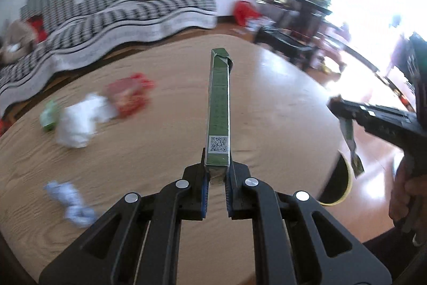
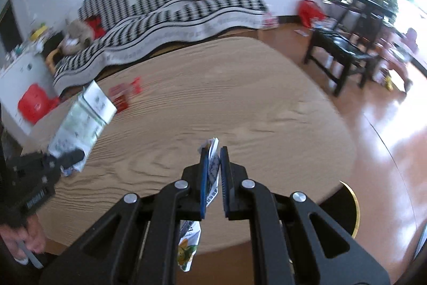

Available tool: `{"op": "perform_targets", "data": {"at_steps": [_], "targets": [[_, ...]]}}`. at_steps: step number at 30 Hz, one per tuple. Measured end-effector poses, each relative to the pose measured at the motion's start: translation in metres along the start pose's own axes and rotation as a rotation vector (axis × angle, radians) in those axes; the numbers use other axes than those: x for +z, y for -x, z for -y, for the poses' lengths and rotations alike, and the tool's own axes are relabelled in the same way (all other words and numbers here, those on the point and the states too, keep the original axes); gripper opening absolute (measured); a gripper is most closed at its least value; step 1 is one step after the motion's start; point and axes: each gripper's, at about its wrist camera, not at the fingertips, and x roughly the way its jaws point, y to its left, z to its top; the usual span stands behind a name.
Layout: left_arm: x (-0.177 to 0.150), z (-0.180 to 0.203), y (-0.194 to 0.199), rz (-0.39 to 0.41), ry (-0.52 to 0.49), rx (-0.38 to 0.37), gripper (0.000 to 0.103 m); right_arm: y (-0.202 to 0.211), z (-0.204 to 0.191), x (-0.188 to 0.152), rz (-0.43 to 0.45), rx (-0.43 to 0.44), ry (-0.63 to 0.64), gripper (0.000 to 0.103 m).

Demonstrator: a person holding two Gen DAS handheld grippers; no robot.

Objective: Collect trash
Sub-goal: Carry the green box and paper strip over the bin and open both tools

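Note:
My left gripper [image 1: 217, 172] is shut on a flattened green carton [image 1: 218, 111] with a QR label, which sticks up over the wooden table [image 1: 160, 178]. My right gripper [image 2: 213, 164] is shut on a thin printed wrapper [image 2: 212, 164] whose lower end hangs below the jaws. In the left wrist view the right gripper [image 1: 344, 114] shows at the right edge with the wrapper [image 1: 352, 148] dangling. The right wrist view shows the left gripper [image 2: 66, 159] at the left edge holding the carton [image 2: 82, 119]. On the table lie a white crumpled paper [image 1: 80, 122], a red packet [image 1: 128, 95], a green scrap [image 1: 49, 116] and a bluish wad [image 1: 72, 202].
A dark bin with a yellow rim [image 1: 344, 183] stands on the floor by the table's right edge, also the bin [image 2: 347, 213] in the right wrist view. A patterned sofa [image 1: 106, 18] lies behind the table. A dark stool [image 2: 339, 44] stands at the right.

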Motion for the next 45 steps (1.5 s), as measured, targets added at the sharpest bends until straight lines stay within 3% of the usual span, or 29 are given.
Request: {"op": "perform_targets", "data": {"at_steps": [11, 18, 24, 31, 45], "targets": [[-0.017, 0.168, -0.062, -0.098, -0.175, -0.269, 0.009, 0.049, 0.153, -0.045, 0.002, -0.12, -0.204, 0.01], [-0.036, 0.235, -0.105, -0.181, -0.233, -0.361, 0.009, 0.054, 0.211, -0.078, -0.047, -0.14, -0.306, 0.01], [-0.04, 0.255, -0.129, -0.22, -0.247, -0.38, 0.009, 0.043, 0.229, -0.086, -0.085, -0.132, -0.345, 0.01], [-0.036, 0.254, -0.14, -0.228, -0.23, -0.373, 0.009, 0.033, 0.225, -0.079, -0.096, -0.131, -0.332, 0.01], [-0.04, 0.259, -0.132, -0.221, -0.237, -0.355, 0.01, 0.034, 0.229, -0.079, -0.092, -0.149, -0.353, 0.011]]}}
